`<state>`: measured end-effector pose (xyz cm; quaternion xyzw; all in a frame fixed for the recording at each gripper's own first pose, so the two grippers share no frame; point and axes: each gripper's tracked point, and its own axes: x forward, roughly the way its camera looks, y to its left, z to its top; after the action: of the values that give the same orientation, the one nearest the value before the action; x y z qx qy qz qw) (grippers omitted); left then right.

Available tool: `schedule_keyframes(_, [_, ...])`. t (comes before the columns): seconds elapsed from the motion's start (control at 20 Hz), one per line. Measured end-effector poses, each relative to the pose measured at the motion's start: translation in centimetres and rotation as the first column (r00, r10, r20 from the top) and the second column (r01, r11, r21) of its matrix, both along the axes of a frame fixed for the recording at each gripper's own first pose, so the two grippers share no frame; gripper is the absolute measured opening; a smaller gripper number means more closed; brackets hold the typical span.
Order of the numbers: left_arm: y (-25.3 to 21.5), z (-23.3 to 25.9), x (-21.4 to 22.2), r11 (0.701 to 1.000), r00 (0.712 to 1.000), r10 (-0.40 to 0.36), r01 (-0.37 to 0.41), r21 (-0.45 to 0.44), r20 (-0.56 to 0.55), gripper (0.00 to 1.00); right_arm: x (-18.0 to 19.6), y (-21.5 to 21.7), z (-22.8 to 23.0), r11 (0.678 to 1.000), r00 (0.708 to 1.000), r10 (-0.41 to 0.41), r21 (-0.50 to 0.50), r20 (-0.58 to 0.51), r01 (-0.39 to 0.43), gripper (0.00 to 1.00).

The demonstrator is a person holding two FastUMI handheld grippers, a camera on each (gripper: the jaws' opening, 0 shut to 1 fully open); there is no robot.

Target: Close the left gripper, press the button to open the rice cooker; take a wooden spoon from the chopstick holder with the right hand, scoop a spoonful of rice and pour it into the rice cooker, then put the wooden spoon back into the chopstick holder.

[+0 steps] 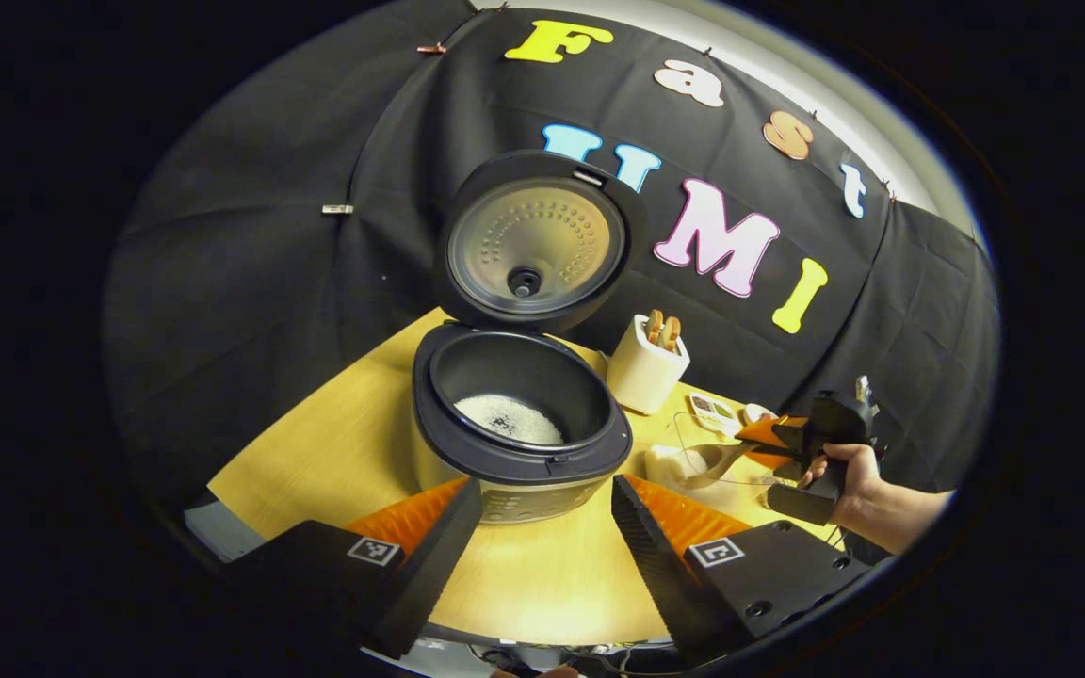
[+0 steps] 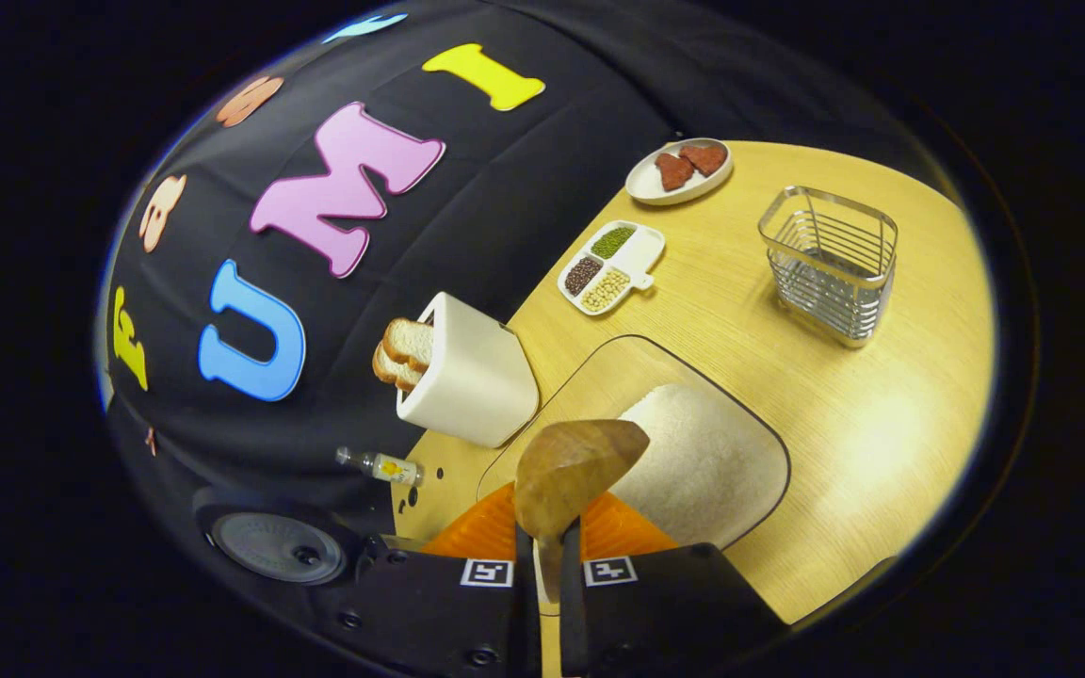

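Right gripper view: your right gripper [image 2: 547, 556] is pinched on the wooden spoon [image 2: 573, 471], handle squeezed between both fingers, bowl sticking out forward over the near edge of the clear tray [image 2: 769, 443] that holds the mound of rice [image 2: 693, 461]. I can't tell whether the bowl carries rice. Left of the tray sits a white toaster [image 2: 477, 386] with bread slices [image 2: 401, 353] in it, tight against the black cloth wall. Beyond that, a divided dish of grains [image 2: 610, 266], then a plate with two reddish pieces [image 2: 679, 169] near the far table edge. A wire basket [image 2: 830, 264] stands well apart on the right; bare wooden table [image 2: 882, 424] around it gives you open room there.

Left gripper view: your left gripper [image 1: 542, 537] is spread wide, fingers flanking the front of the rice cooker [image 1: 519, 424]. Lid [image 1: 533, 245] is up, and rice lies in the bottom of the pot. Open table to the cooker's left runs to the edge. To its right, the toaster [image 1: 646, 367] stands just beside it, so that side is tight. Farther right, the right gripper [image 1: 801, 443] in your hand [image 1: 849, 480] holds the spoon [image 1: 717, 461] low over the tray.

Square marker tags sit on both grippers; no legible writing on them.
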<state>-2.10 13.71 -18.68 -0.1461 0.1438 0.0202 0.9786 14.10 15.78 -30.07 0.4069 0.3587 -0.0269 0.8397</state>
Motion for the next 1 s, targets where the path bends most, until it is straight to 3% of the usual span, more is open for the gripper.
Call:
schedule_keyframes(0.5, [-0.7, 1.8, 1.4, 0.999, 0.999, -0.025, 0.023, 0.038, 0.042, 0.95, 1.0, -5.2, 5.2, 0.976, 0.986, -0.165, 0.150, 0.019, 0.161, 0.12])
schedule_keyframes(0.8, [0.6, 2.0, 0.8, 0.998, 0.999, 0.006, -0.009, 0.056, 0.051, 0.96, 1.2, -3.7, 9.0, 0.962, 0.990, -0.133, 0.248, 0.056, 0.115, 0.12])
schedule_keyframes(1.0, [1.9, 2.3, -0.1, 0.996, 0.996, 0.049, -0.054, 0.066, 0.073, 0.96, 0.9, 0.2, 11.1, 0.948, 0.996, -0.063, 0.316, 0.066, 0.039, 0.12])
